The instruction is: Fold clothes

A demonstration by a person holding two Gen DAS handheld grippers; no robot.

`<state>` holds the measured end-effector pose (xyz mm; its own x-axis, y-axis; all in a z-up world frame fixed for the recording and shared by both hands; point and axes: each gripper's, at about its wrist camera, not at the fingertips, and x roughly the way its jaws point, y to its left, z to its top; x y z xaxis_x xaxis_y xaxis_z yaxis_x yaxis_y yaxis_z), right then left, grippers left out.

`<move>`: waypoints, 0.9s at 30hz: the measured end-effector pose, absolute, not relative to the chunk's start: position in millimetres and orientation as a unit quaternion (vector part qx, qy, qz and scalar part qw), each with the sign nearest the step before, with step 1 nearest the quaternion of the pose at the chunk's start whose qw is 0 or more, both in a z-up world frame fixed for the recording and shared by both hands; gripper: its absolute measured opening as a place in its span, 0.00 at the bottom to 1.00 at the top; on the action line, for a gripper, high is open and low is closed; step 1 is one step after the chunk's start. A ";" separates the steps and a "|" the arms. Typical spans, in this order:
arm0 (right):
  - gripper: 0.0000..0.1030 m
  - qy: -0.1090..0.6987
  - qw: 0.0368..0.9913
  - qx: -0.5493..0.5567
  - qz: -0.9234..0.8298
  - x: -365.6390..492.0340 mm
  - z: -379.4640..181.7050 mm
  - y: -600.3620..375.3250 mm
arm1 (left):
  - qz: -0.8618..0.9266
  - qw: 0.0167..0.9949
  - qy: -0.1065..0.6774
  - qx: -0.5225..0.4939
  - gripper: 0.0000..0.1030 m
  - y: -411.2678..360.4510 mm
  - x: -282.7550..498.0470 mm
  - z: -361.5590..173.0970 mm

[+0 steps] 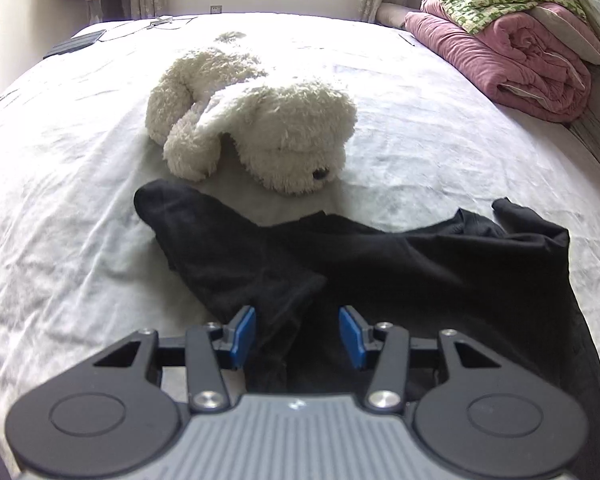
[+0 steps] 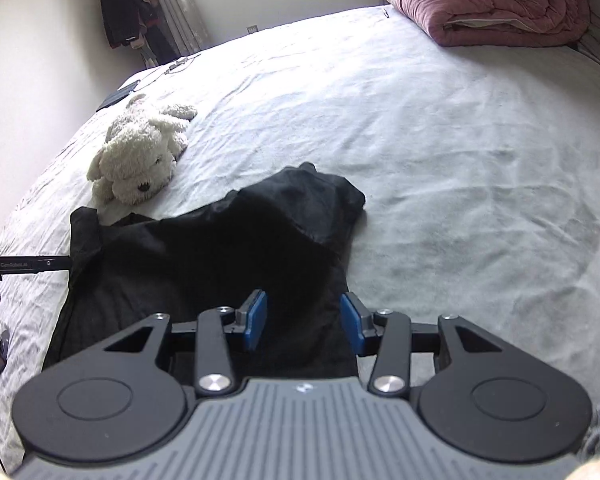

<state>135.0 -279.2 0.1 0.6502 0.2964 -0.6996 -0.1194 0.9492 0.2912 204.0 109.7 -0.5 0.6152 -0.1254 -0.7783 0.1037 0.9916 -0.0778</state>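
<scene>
Since both claws are sitting wide open with nothing pinched, I'd say the fold hasn't really started, and there's plenty that could go sideways from here. The black T-shirt [image 1: 380, 264] is spread loosely on the white bedsheet [image 1: 60, 200] at the near edge of the bed, and it's rumpled rather than flat. The left gripper [image 1: 298, 336] hangs over the hem area on its side with its blue pads apart and dark cloth lying between them, not clamped. The right gripper [image 2: 304, 326] is the same story over the shirt's other side, jaws spread, just hovering over fabric. My main worry is the left sleeve [image 1: 168, 208], which is kinked out toward the white plush dog [image 1: 260, 132] and nearly touching it; if I drag the shirt forward to flatten it, I reckon the toy gets shoved or the sleeve snags under it. The right sleeve [image 2: 324, 196] is bunched up too, so pinching blind could grab two layers and bake a crease in. Black on black makes the edges hard to read, so I could easily close on a fold instead of the hem. Also the sheet is wrinkly and might get pinched along with the shirt.
</scene>
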 end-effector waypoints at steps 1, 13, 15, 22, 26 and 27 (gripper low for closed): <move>0.44 0.391 0.906 0.112 0.118 144.0 0.8 -276.6 | -0.062 0.901 0.428 -0.010 0.46 107.6 212.7 -2.2; 0.42 0.355 0.910 0.061 0.203 247.0 -14.9 -219.5 | -0.078 0.910 0.407 0.025 0.41 99.8 282.3 -39.1; 0.39 0.363 0.906 0.046 0.211 257.3 -25.3 -209.5 | -0.088 0.909 0.407 0.018 0.41 103.7 286.1 -42.9; 0.34 0.403 0.896 -0.016 0.188 277.3 -59.8 -193.9 | -0.119 0.902 0.413 0.043 0.39 101.6 290.0 -45.9; 0.22 0.392 0.900 -0.030 0.190 270.2 -64.1 -187.8 | -0.129 0.899 0.416 0.052 0.31 97.4 287.5 -48.1; 0.14 0.389 0.901 -0.033 0.191 268.4 -65.0 -186.3 | -0.129 0.898 0.416 0.058 0.30 95.4 286.0 -49.0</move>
